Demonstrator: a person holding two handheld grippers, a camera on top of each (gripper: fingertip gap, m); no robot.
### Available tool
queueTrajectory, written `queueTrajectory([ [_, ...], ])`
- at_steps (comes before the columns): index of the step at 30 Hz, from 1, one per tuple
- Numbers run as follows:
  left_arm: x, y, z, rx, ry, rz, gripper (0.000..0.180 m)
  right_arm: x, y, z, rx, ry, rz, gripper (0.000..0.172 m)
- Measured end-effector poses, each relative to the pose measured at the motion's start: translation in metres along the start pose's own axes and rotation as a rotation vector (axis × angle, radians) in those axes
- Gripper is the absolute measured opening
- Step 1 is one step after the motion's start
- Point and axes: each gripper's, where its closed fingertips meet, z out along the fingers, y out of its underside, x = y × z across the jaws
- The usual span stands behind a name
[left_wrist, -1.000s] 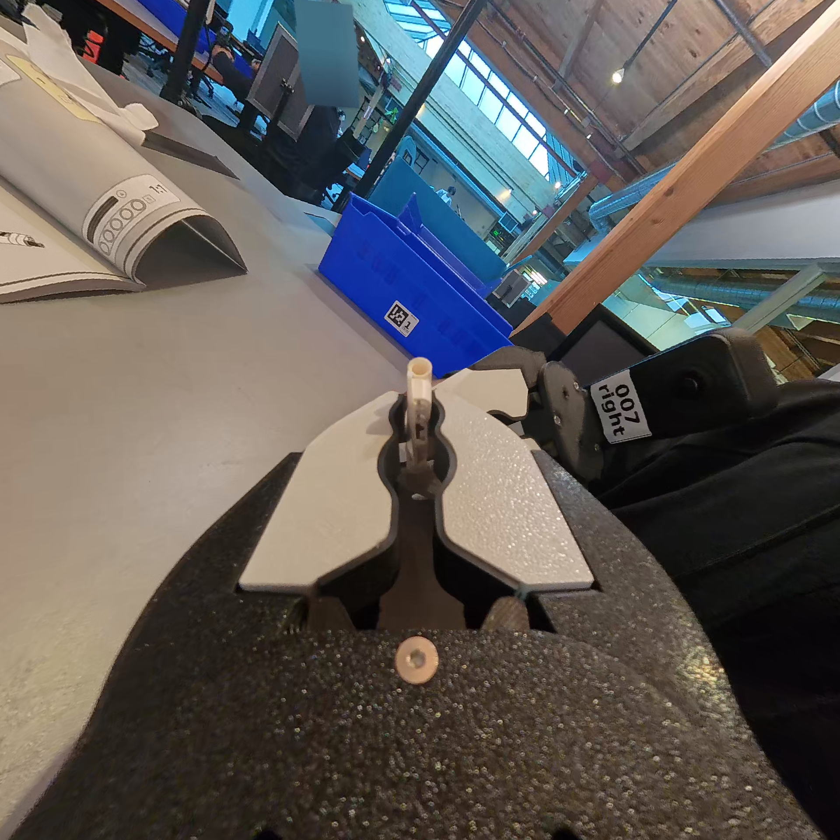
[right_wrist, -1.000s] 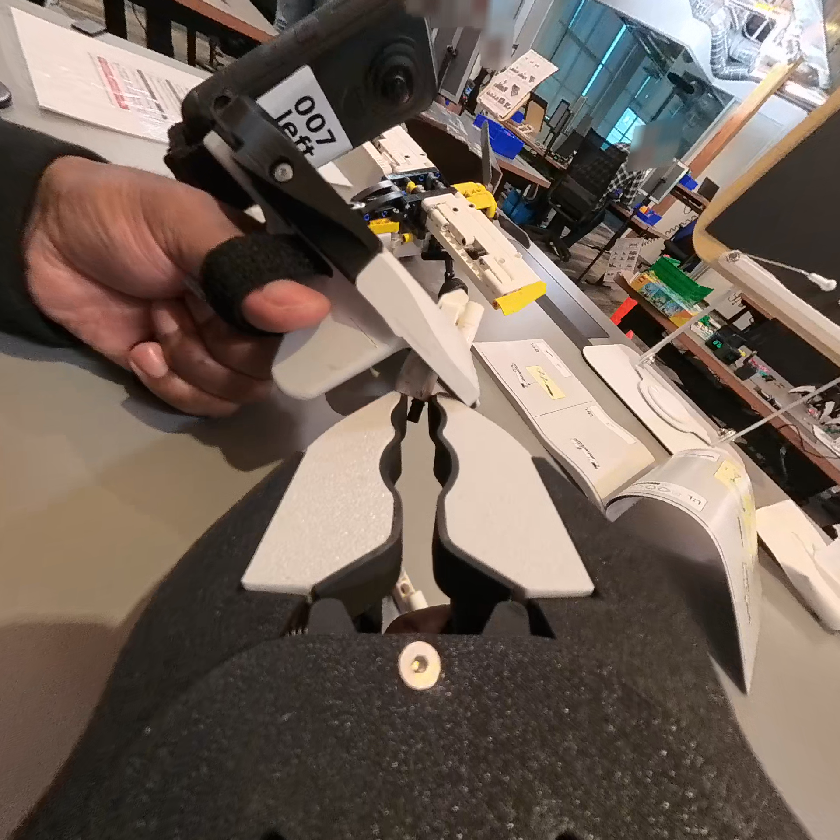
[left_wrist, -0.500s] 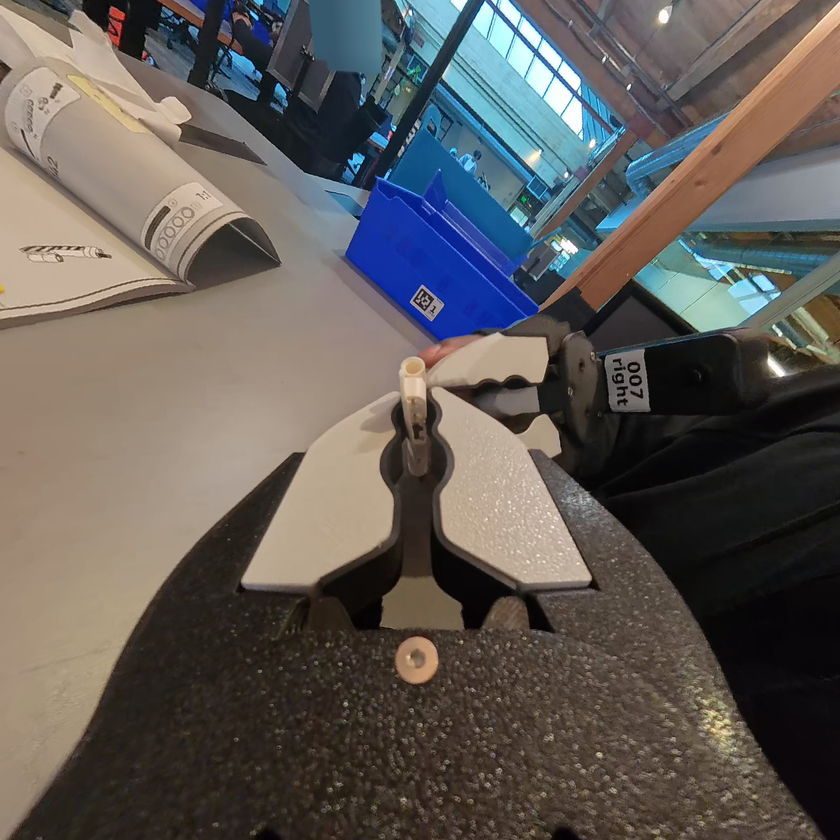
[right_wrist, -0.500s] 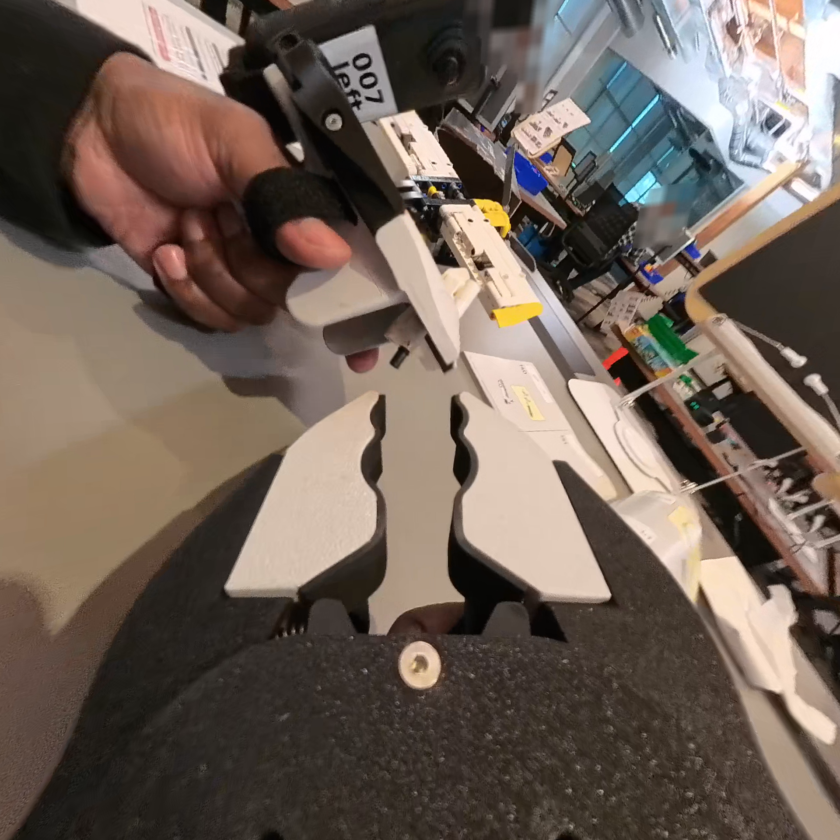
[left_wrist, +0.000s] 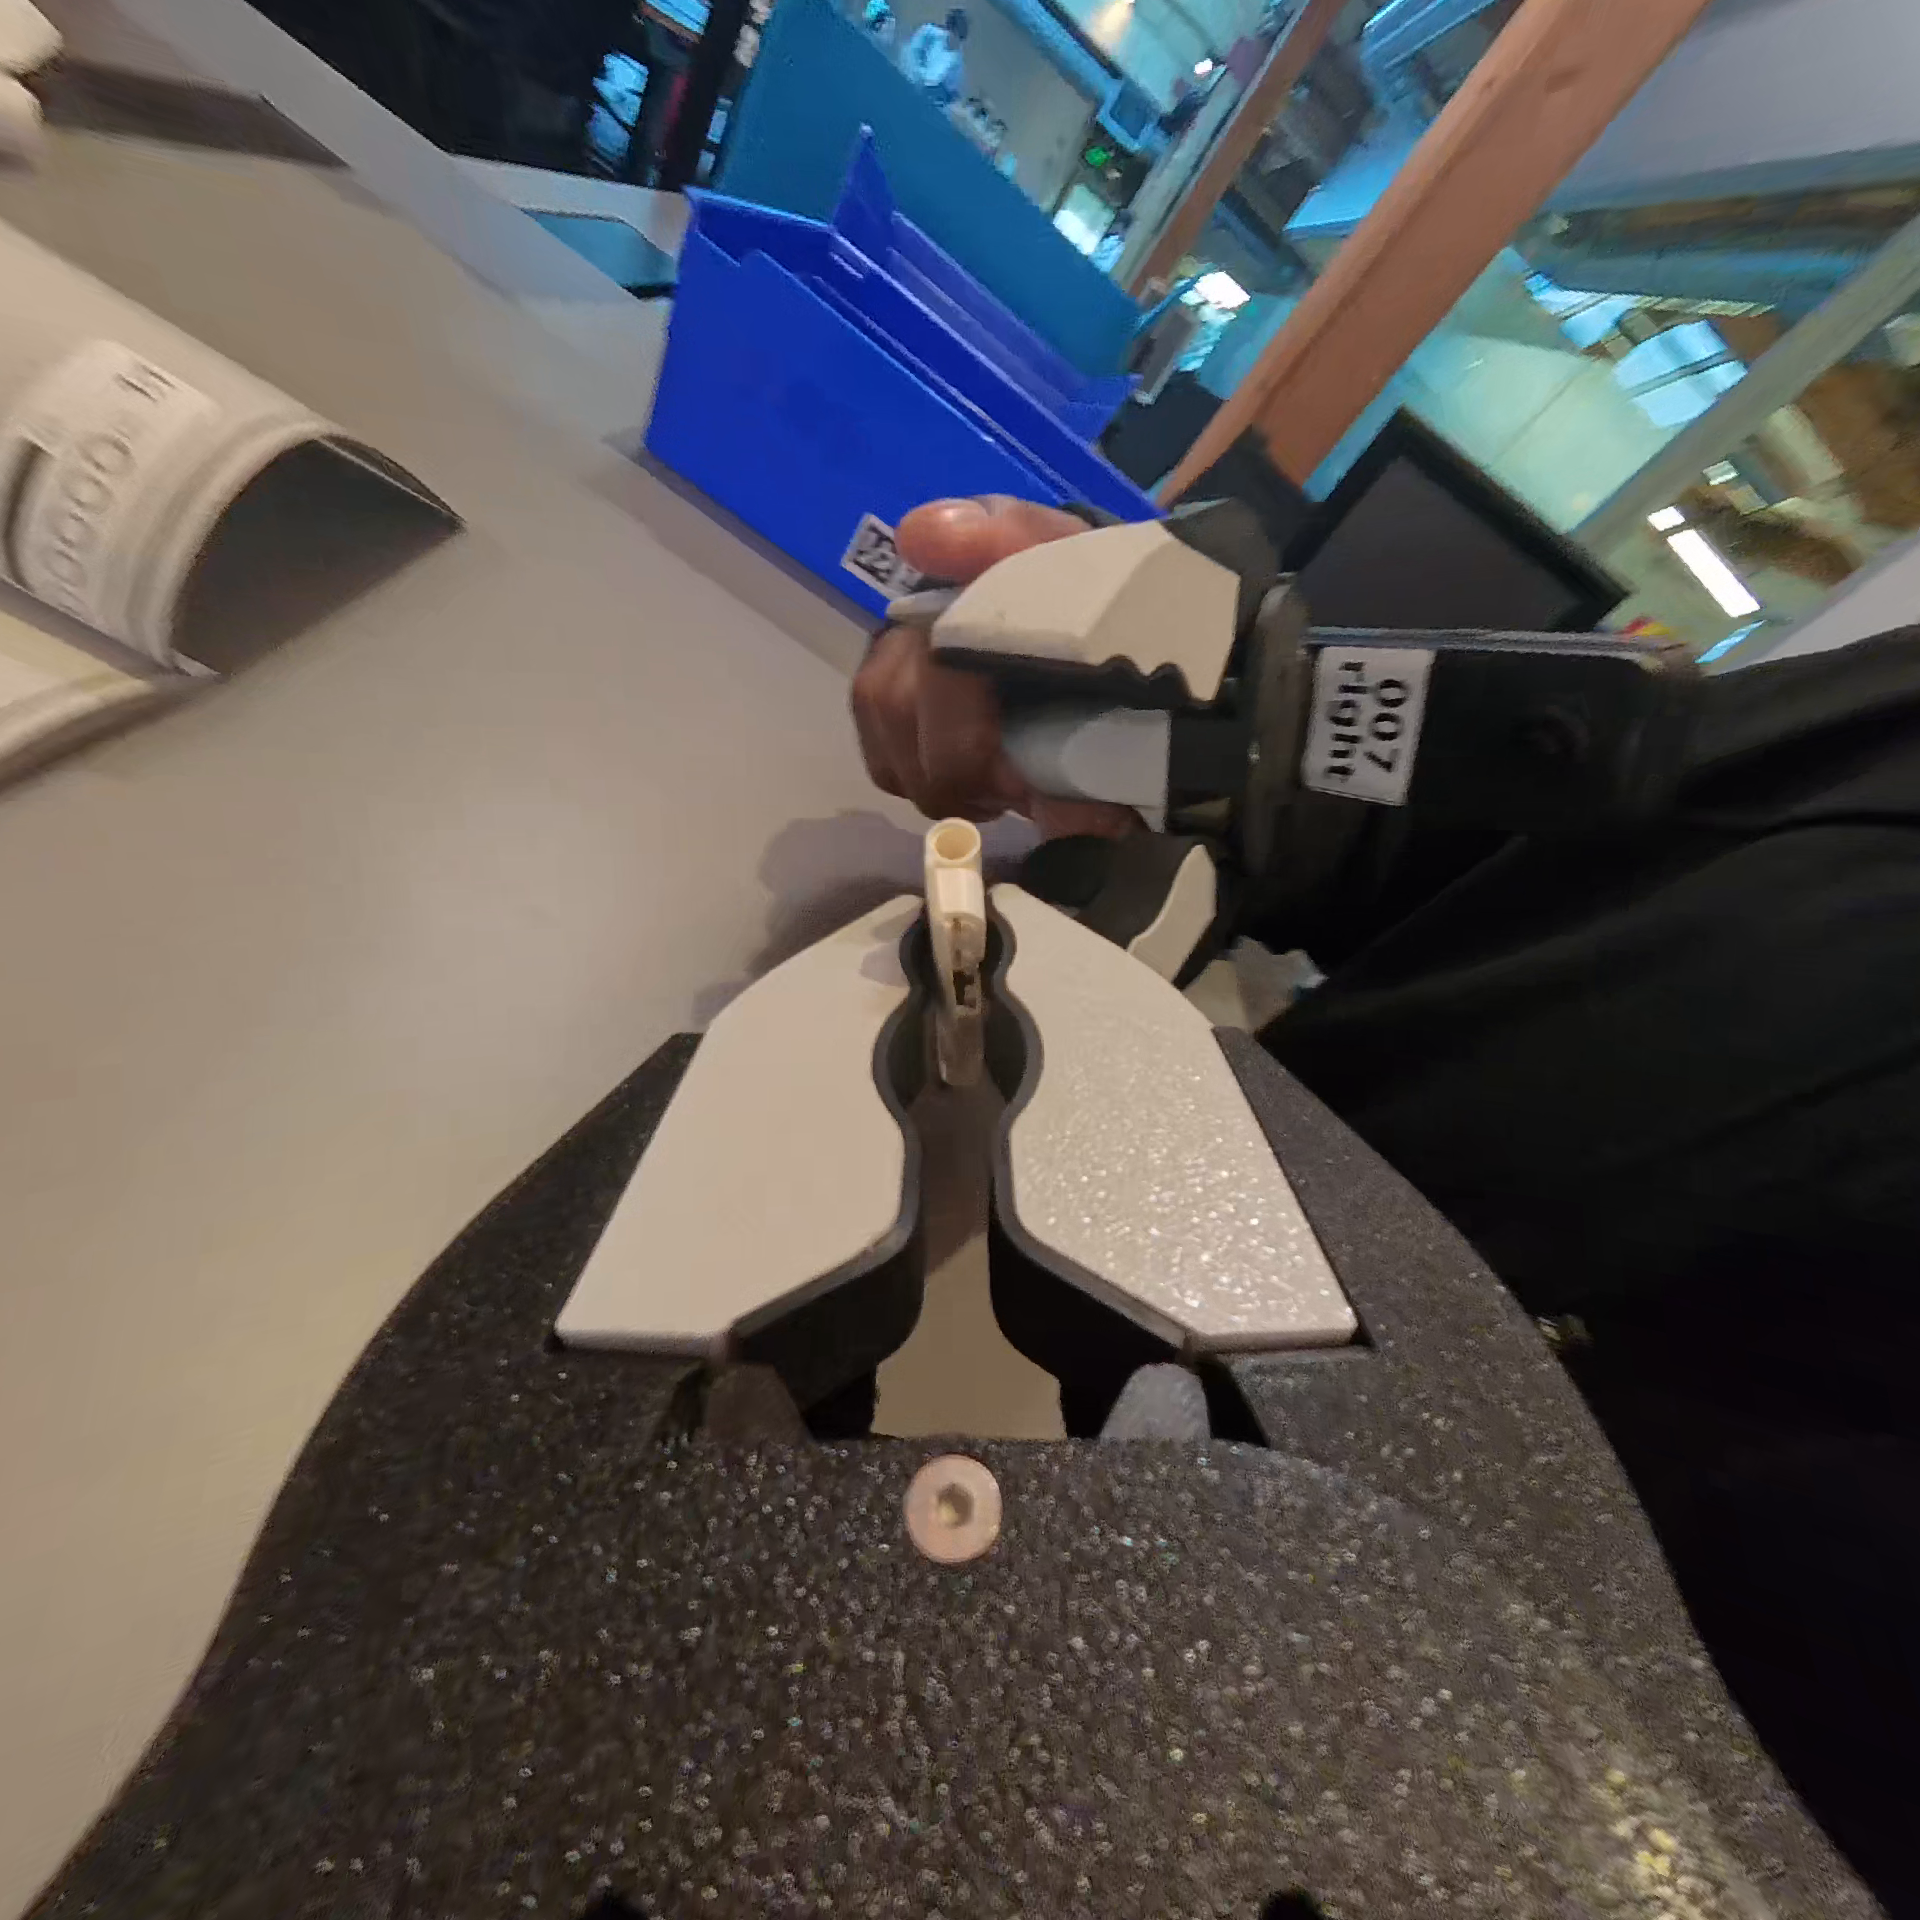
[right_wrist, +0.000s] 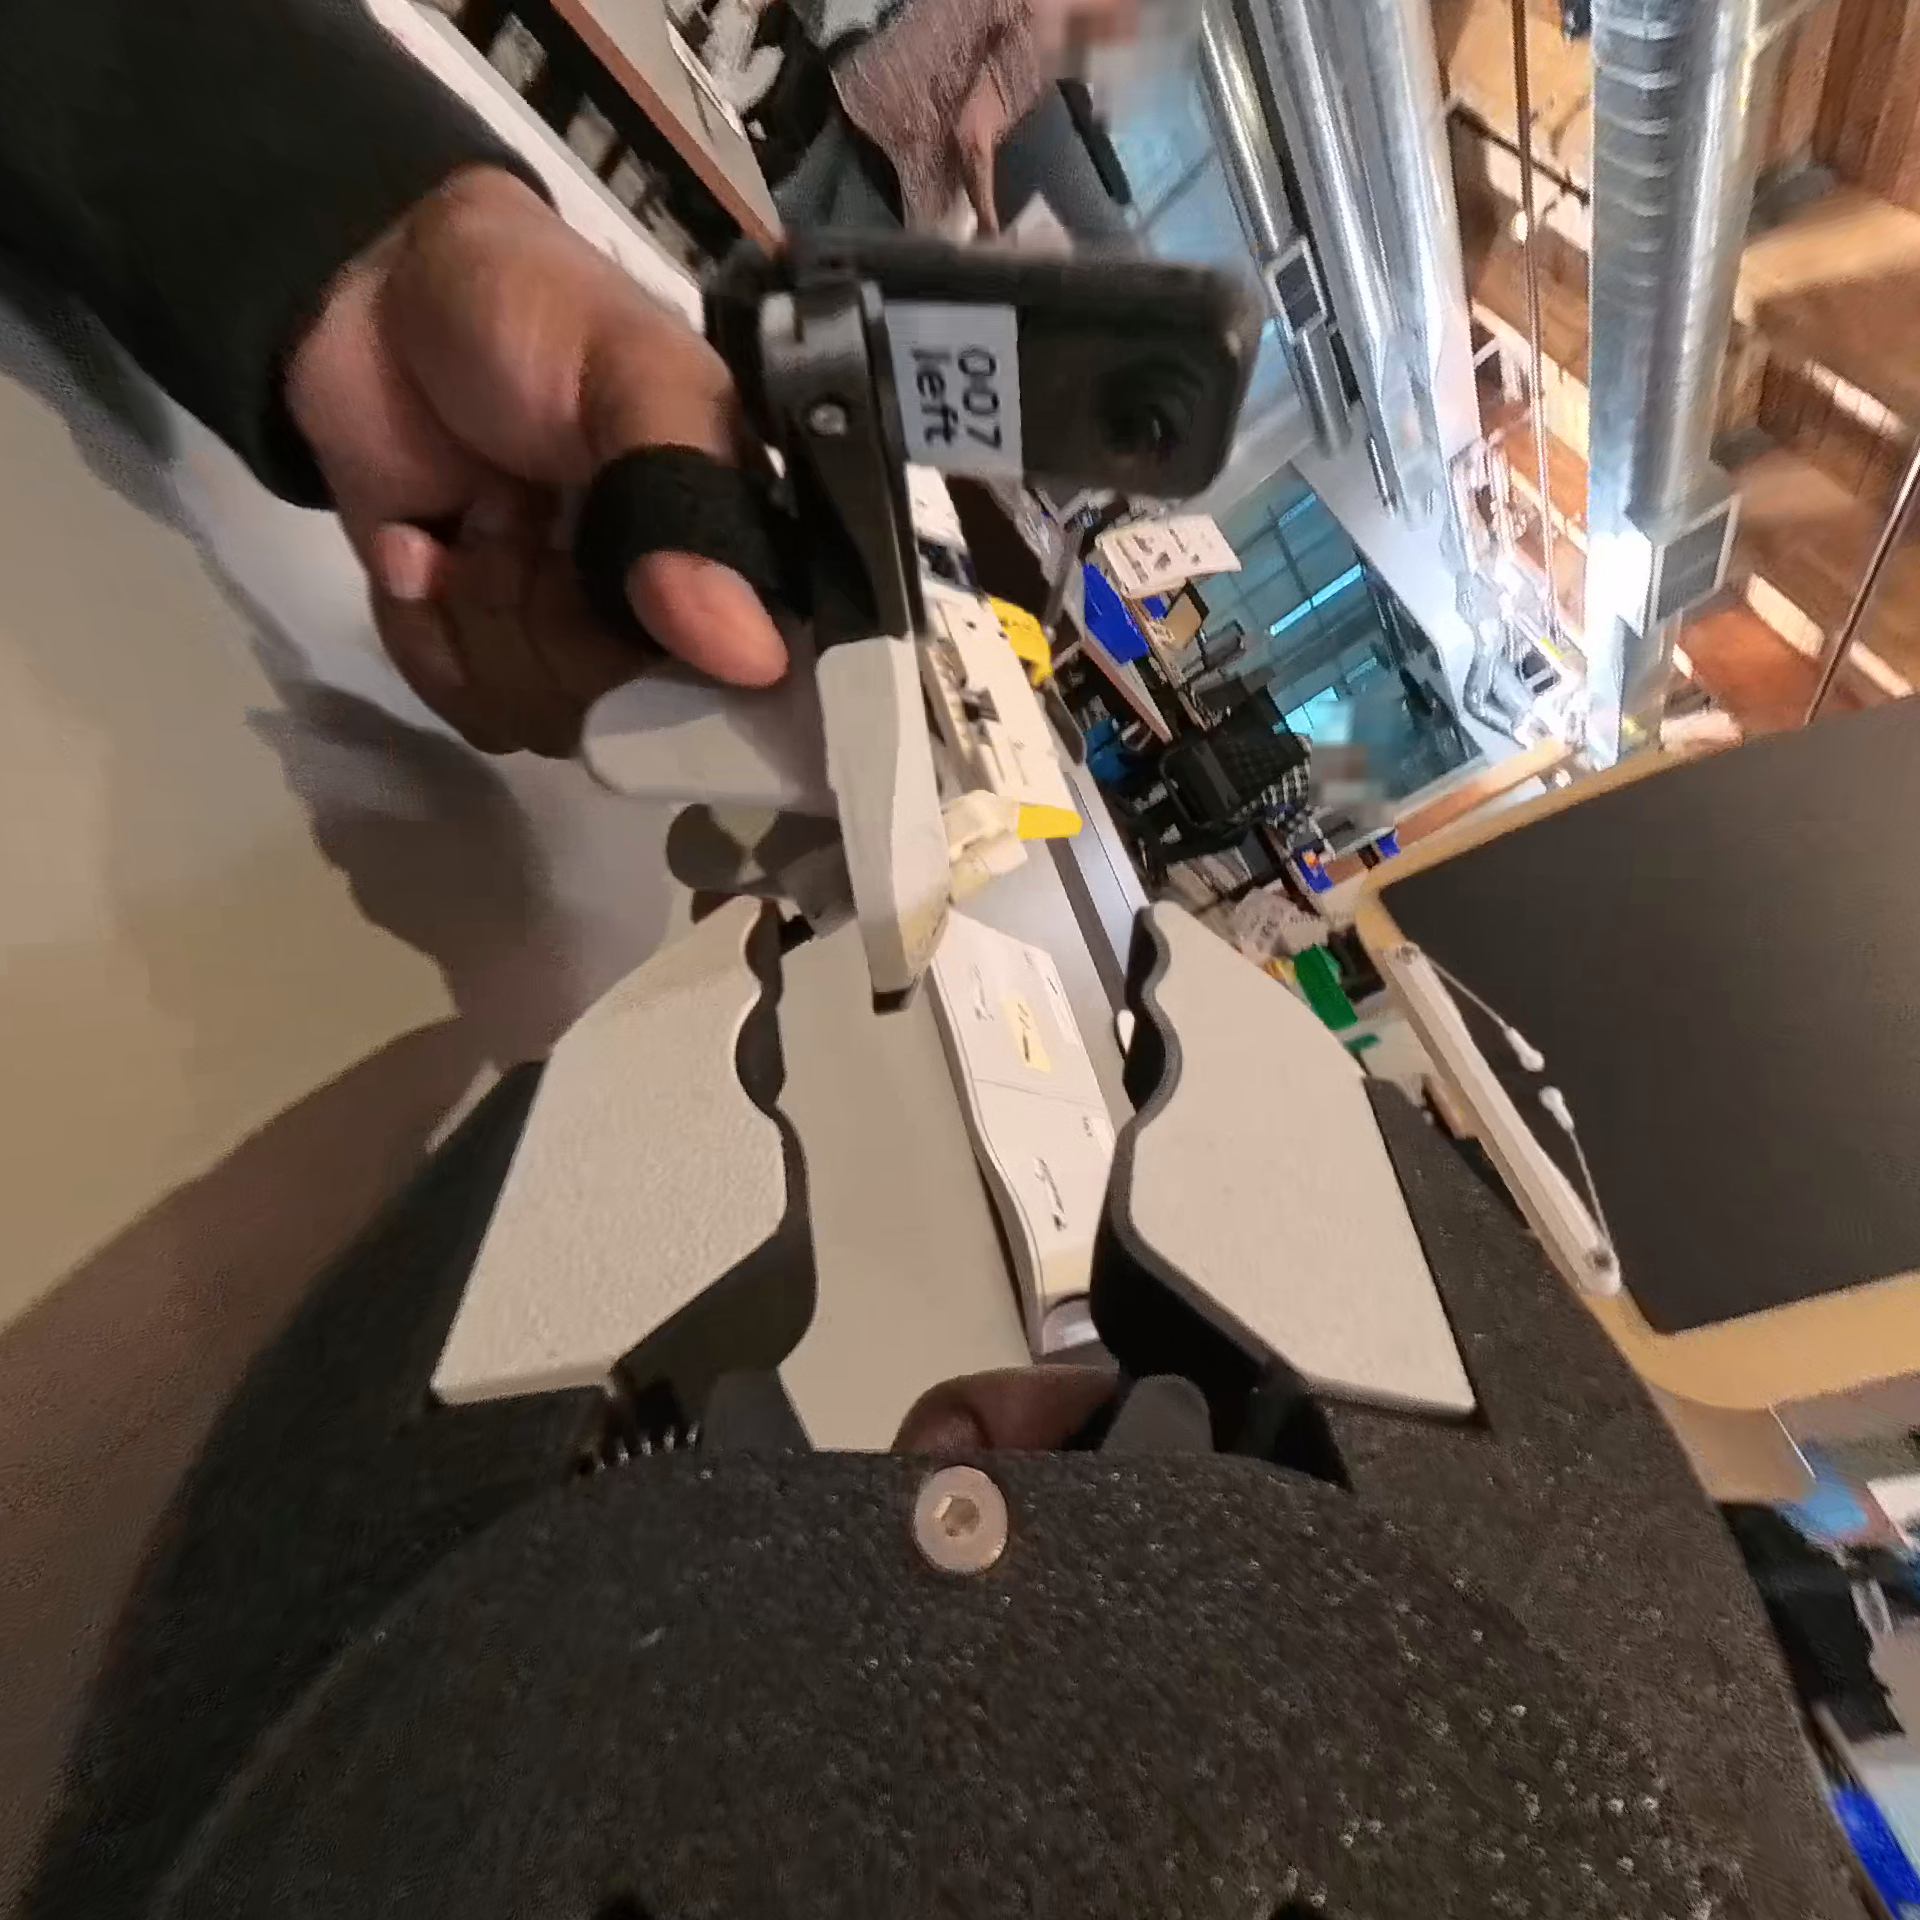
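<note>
My left gripper (left_wrist: 956, 925) is shut on a small cream plastic connector piece (left_wrist: 956, 883), which sticks up past the fingertips with an open round end. The same piece (right_wrist: 982, 831) shows in the right wrist view, poking out beside the left gripper (right_wrist: 894, 935), which a hand holds just ahead of my right fingers. My right gripper (right_wrist: 956, 925) is wide open with nothing between its pads. One of its fingers (left_wrist: 1081, 592) shows in the left wrist view, just beyond and to the right of the piece, not touching it.
A grey table (left_wrist: 416, 831) lies below. A blue bin (left_wrist: 831, 416) stands at its far edge. An open booklet (left_wrist: 104, 499) lies to the left and also shows ahead (right_wrist: 1018, 1060). A white and yellow brick model (right_wrist: 987, 707) stands beyond. A dark wood-framed panel (right_wrist: 1662, 1039) is on the right. My two grippers' fingertips are within a few centimetres of each other.
My right gripper was nearly shut at the tip of the left gripper, then opened wide and drew back. My left gripper has kept its hold on the cream piece.
</note>
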Motion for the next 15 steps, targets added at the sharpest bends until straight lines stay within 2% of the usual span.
queueTrajectory([
  [3,0.003,0.006,-0.008,-0.002,0.088,-0.096,0.007,-0.011,-0.006,-0.003,0.068,-0.074,0.015,0.068],
  [7,0.013,0.010,-0.016,-0.045,0.186,-0.146,0.007,-0.021,-0.006,-0.003,0.099,-0.179,0.080,0.078],
  [15,0.041,0.035,-0.005,-0.205,0.336,-0.190,0.007,-0.051,-0.015,-0.004,0.149,-0.294,0.023,0.079],
])
